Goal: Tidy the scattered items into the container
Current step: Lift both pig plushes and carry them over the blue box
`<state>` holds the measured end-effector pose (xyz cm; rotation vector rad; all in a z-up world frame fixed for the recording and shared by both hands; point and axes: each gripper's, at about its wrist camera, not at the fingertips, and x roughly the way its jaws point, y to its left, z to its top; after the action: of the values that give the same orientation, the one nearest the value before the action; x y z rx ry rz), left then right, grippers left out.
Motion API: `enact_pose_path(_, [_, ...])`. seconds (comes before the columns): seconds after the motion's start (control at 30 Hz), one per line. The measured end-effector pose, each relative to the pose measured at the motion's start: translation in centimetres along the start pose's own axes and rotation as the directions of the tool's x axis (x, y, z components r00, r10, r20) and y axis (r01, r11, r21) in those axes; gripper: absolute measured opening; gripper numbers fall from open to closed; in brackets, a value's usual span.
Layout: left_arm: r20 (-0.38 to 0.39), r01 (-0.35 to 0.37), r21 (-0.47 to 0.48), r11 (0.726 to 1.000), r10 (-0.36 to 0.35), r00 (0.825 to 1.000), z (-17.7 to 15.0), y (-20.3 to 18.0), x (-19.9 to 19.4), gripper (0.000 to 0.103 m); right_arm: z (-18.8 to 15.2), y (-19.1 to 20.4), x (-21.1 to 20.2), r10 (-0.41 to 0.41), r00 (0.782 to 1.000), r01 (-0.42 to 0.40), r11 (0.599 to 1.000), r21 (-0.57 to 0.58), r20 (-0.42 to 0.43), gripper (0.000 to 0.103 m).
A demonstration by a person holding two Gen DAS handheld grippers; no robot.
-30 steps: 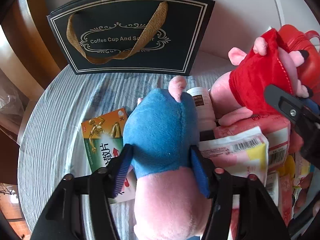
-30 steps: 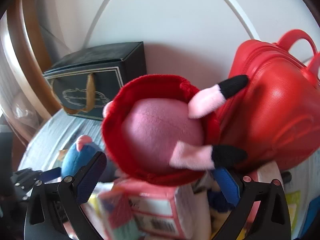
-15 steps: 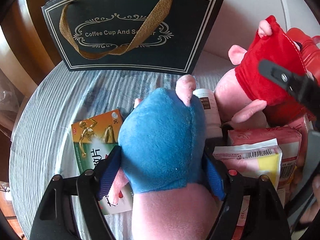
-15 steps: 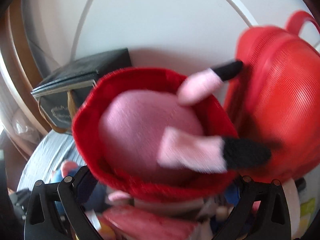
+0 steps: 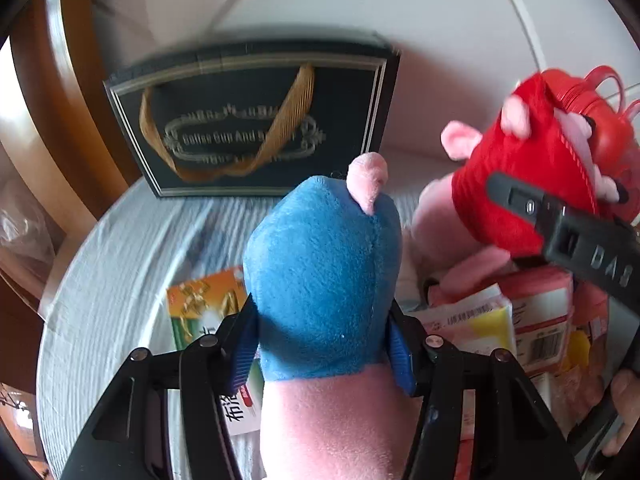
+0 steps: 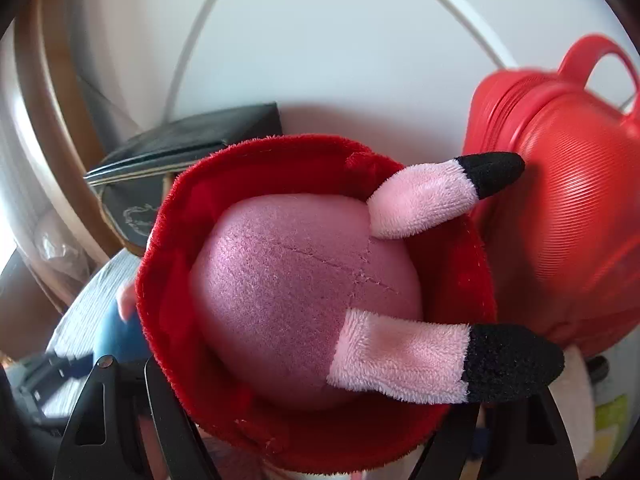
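My left gripper (image 5: 322,354) has just closed on the blue plush (image 5: 324,276) and my right gripper (image 6: 316,420) on the red plush (image 6: 312,300), both in front of the dark gift bag (image 5: 256,120); I judge the next move is carrying them into it.

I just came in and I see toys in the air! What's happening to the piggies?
A person is tidying up with two tongs. The left tongs have just squeezed onto the blue-shirted pig plush and hold it above the striped cloth. The right tongs have just been closing around the red-dressed pig plush, held upside down near the red backpack. Boxes and packets still lie below.
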<state>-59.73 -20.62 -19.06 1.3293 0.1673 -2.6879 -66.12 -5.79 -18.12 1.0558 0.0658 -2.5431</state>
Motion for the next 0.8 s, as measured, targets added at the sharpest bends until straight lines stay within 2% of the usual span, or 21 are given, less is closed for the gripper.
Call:
enact_pose_path(0.23, [0.125, -0.022, 0.015, 1.0, 0.02, 0.992, 1.5, -1.0, -6.1, 0.054, 1.6, 0.8, -6.7, 0.019, 0.997, -0.018, 1.0, -0.015, 0.077, 0.079])
enact_pose_path(0.4, [0.216, -0.037, 0.039, 0.999, 0.027, 0.976, 1.8, -2.3, -12.1, 0.054, 2.5, 1.3, -13.3, 0.006, 0.99, 0.0, 0.999, -0.041, 0.138, 0.079])
enact_pose_path(0.67, [0.312, -0.024, 0.068, 0.997, 0.002, 0.95, 0.6, -4.6, -22.2, 0.055, 0.9, 0.8, -26.4, -0.045, 0.972, 0.056, 0.998, -0.041, 0.229, 0.079])
enact_pose_path(0.8, [0.352, -0.018, 0.092, 0.996, -0.016, 0.936, -0.8, -6.9, -27.3, 0.055, -0.7, -0.4, -34.2, -0.075, 0.956, 0.089, 0.996, -0.033, 0.283, 0.079])
